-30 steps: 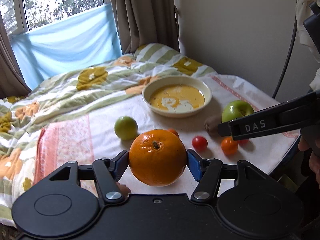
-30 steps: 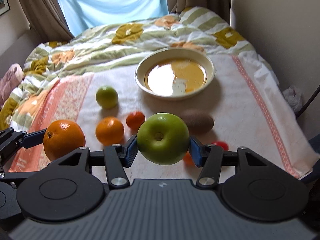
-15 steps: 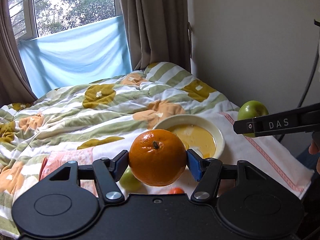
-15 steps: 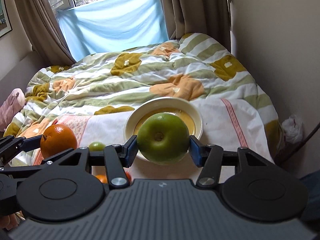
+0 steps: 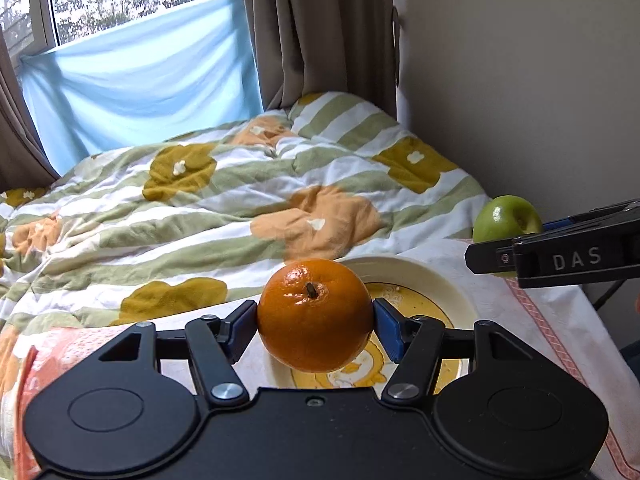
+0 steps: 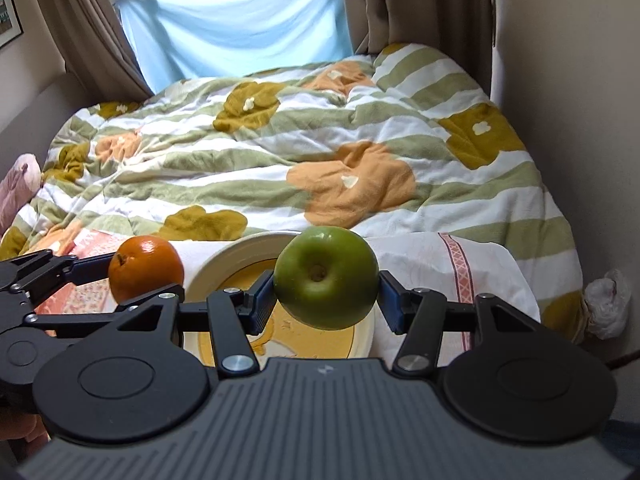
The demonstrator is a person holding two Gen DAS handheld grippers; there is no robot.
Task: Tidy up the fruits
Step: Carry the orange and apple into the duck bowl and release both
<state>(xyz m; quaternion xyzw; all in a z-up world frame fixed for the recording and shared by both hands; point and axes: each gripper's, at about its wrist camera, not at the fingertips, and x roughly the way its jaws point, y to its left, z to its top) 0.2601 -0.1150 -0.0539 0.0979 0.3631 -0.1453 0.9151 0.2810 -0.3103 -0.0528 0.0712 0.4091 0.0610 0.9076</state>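
Note:
My left gripper (image 5: 315, 322) is shut on an orange (image 5: 314, 314) and holds it in the air over the near left part of a cream bowl with a yellow inside (image 5: 420, 280). My right gripper (image 6: 326, 294) is shut on a green apple (image 6: 326, 277) and holds it above the same bowl (image 6: 224, 268). In the left wrist view the apple (image 5: 505, 218) shows at the right, behind the right gripper's black finger (image 5: 560, 256). In the right wrist view the orange (image 6: 145, 268) hangs at the left. The other fruits are hidden below both grippers.
The bowl stands on a white cloth with a red patterned border (image 6: 456, 256) spread over a bed with a green-striped flowered quilt (image 6: 280, 160). A wall (image 5: 520, 80) runs along the right side. Curtains and a blue sheet (image 6: 240, 16) hang at the window behind.
Both grippers have risen and moved forward with their fruits, now over the bowl. The loose fruits on the cloth have dropped out of sight.

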